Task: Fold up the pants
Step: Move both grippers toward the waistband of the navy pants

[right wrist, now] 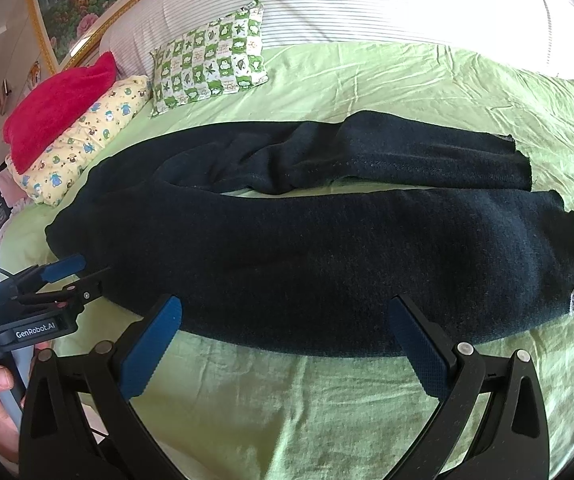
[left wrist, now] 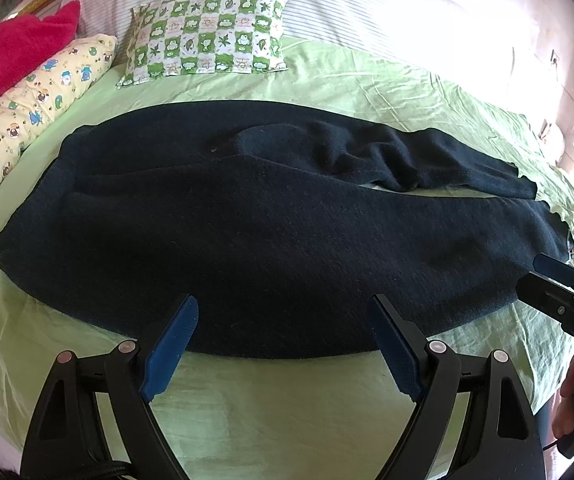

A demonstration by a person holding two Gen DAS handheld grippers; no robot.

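Across the bed (left wrist: pixel 327 76), near its front edge, the pants (left wrist: pixel 267 240) lie lengthwise on the green sheet: waist toward the pillow end, cuffs toward the far right side. Near leg flat and smooth; far leg rumpled, bunched mid-length, a sliver of sheet showing between the two. Small ornament on the near cuff.

Left gripper (left wrist: pixel 285 316) hovers over the near hem, jaws spread wide, nothing between them. Right gripper (right wrist: pixel 285 316) likewise wide and empty, just short of the near edge of the cloth.

Handling, as judged: thick fleecy knit, soft and limp, moderately weighty for cloth, not slippery, not fragile. It will sag and drag on the sheet rather than hold a line. Best hold looks like the near side seam, one pinch by the waist, one by the cuff, taking both layers so the leg lifts as one.

Pillows (left wrist: pixel 207 32) sit well clear at the head corner.
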